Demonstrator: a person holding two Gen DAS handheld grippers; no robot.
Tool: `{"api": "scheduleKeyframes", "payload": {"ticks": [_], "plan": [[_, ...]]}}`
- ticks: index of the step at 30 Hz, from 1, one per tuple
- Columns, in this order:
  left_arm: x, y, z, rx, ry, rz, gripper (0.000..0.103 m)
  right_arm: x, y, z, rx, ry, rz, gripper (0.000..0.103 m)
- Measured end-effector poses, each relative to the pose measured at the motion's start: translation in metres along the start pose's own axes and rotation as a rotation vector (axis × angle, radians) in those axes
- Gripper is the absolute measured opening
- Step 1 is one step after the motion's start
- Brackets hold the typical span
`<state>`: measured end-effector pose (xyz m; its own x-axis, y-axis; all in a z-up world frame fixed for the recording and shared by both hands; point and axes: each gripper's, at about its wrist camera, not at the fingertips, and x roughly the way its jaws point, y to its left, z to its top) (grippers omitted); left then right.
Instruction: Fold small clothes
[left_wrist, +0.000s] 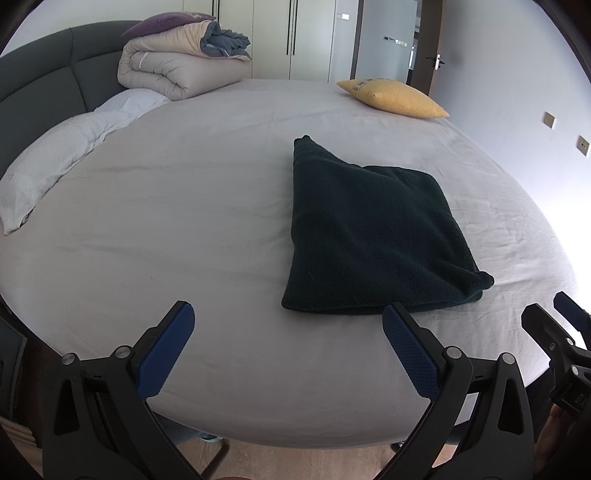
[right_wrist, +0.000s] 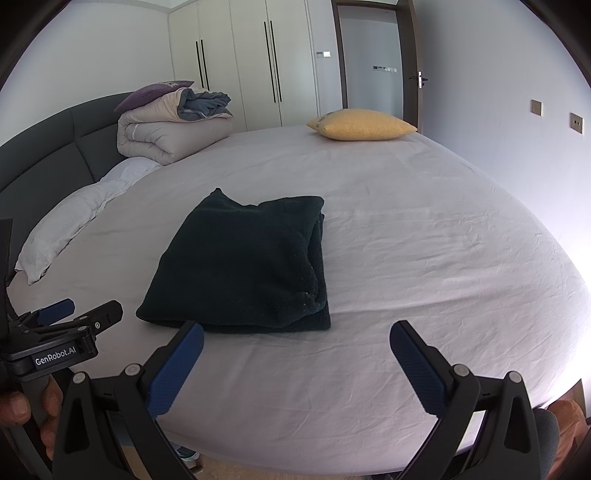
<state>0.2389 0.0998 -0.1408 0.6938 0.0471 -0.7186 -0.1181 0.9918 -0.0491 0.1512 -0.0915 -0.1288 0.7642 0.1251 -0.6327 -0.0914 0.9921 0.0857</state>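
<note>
Sitting folded at mid-frame on the bed (left_wrist: 184, 206), the dark cloth (left_wrist: 369, 229) looks done, stacked layers at its right edge. Left gripper (left_wrist: 288, 332) and right gripper (right_wrist: 295, 343) hover at bottom of frame, jaws wide apart, holding nothing. Next: likely tidy or set aside. "GenRobot.AI" reads on left gripper's body.

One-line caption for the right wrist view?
Both tongs, right and left, open and empty near a folded dark garment on the bed.
</note>
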Motion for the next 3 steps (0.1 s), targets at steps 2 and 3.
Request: {"api": "scheduleKeyframes", "payload": {"ticks": [2,3], "plan": [[0.0011,0.0013,0.0008,0.004,-0.001,-0.001,0.103,-0.0008,0.003,-0.0028,0.004,0.003,0.0,0.103],[0.0011,0.0014,0.0008,0.002,0.0,-0.002,0.103,-0.0008,0.0032,-0.0033,0.005,0.004,0.0,0.103]]}}
